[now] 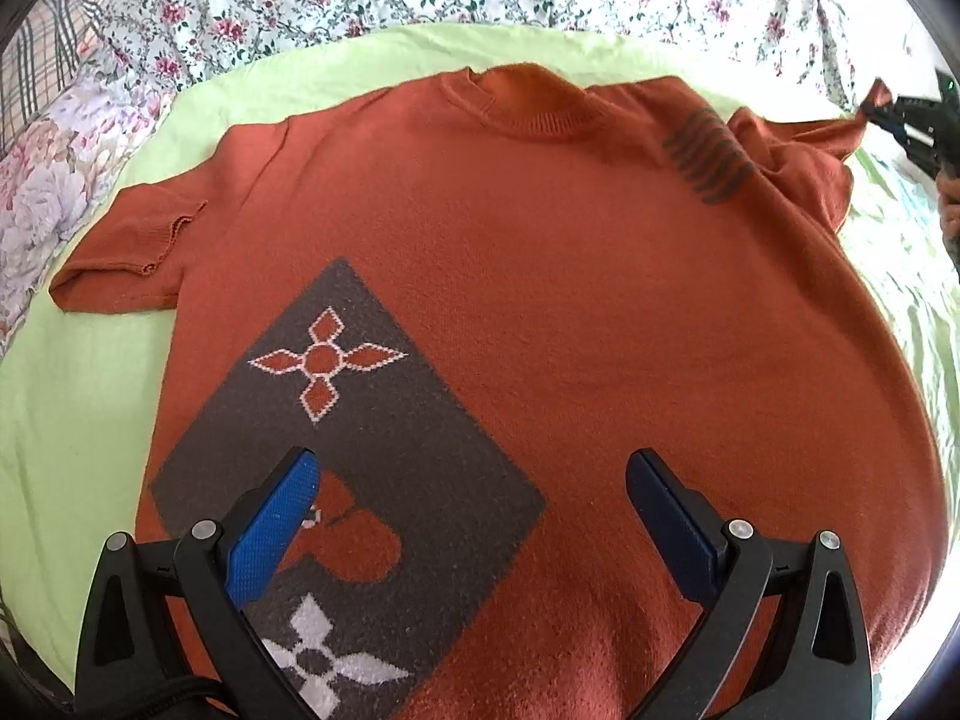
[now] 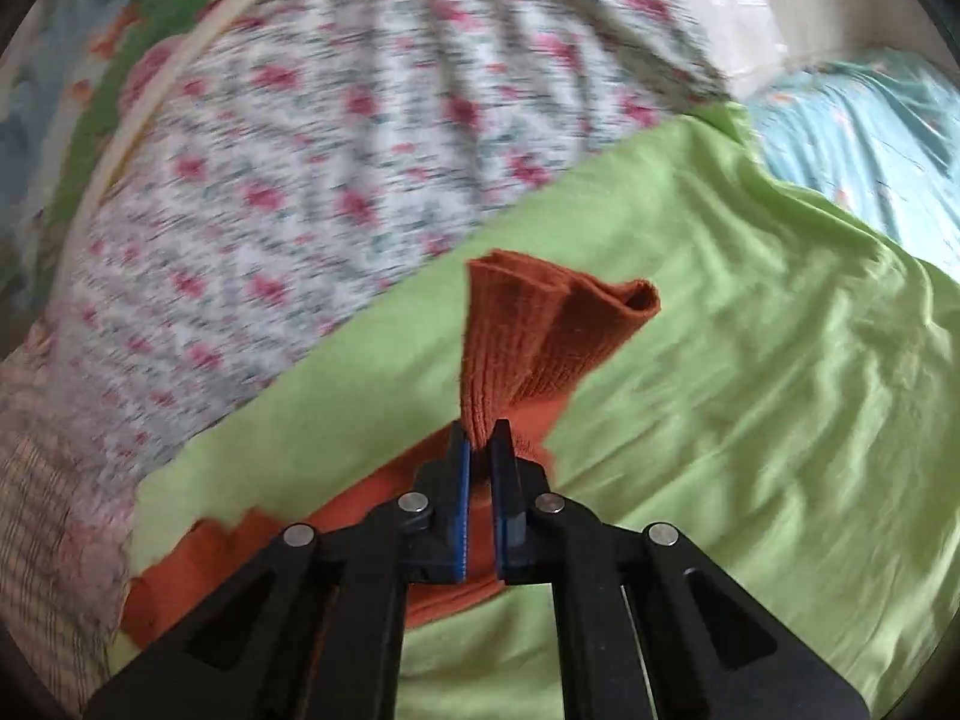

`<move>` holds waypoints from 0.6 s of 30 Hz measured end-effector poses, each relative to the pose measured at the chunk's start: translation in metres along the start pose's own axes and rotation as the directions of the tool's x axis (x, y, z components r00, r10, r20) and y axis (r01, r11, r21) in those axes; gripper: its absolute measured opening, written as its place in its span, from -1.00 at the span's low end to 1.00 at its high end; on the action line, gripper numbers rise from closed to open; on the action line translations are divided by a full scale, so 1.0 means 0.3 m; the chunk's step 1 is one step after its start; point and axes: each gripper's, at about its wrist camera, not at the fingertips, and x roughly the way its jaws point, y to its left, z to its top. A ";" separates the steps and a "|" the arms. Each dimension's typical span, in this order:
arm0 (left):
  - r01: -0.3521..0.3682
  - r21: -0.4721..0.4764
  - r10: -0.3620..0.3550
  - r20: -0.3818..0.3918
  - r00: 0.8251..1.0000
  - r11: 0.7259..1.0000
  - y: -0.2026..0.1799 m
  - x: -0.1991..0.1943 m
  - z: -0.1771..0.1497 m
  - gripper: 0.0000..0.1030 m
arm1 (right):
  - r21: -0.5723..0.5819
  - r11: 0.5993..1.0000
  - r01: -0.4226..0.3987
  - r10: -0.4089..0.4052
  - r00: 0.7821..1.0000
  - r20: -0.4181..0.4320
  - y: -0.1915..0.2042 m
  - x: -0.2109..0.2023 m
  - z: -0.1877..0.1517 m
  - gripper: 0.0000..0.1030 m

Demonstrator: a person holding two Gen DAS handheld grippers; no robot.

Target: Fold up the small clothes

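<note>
Presently, a rust-orange knitted sweater [image 1: 540, 276] lies front-up and spread flat on a light green sheet [image 1: 78, 408], directly ahead of and beneath the left gripper [image 1: 474, 480]. Its ribbed crew collar [image 1: 528, 108] sits at the far end from that gripper, and one short sleeve [image 1: 126, 252] lies flat out to the gripper's left. A dark grey diamond panel [image 1: 384, 450] occupies the lower front, bearing an orange four-petal motif outlined in white, an orange shape just beside the left blue pad, and a white four-petal motif closest to the camera. Dark grey stripes [image 1: 708, 156] mark the shoulder area toward the right. The left gripper hangs above the panel with jaws spread wide and nothing between them. The right gripper [image 2: 480, 450] is clamped narrow on the ribbed cuff of the other sleeve [image 2: 540, 324], which fans out beyond its blue pads and is lifted clear of the sheet; the left view shows that sleeve drawn taut toward the far right. Floral bedding [image 2: 300, 180] lies beyond the sheet, blurred in the right view.
</note>
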 end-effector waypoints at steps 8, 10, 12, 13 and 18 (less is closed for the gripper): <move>0.050 -0.093 -0.045 0.061 0.997 0.994 0.117 -0.078 -0.007 0.98 | -0.100 0.917 -0.385 0.350 0.901 -0.257 0.609 0.018 -0.318 -0.89; 0.066 -0.127 -0.056 0.082 0.995 0.990 0.165 -0.100 -0.004 0.98 | -0.093 0.891 -0.445 0.392 0.856 -0.335 0.748 0.078 -0.429 -0.89; 0.053 -0.148 -0.040 0.089 0.995 0.988 0.202 -0.110 -0.012 0.98 | -0.071 0.869 -0.489 0.423 0.811 -0.405 0.865 0.147 -0.533 -0.89; 0.050 -0.160 -0.036 0.089 0.995 0.986 0.222 -0.113 -0.019 0.98 | -0.049 0.860 -0.508 0.437 0.783 -0.443 0.928 0.197 -0.591 -0.89; 0.063 -0.224 -0.049 0.068 0.997 0.973 0.307 -0.095 -0.045 0.98 | 0.041 0.830 -0.557 0.477 0.669 -0.570 1.093 0.412 -0.801 -0.89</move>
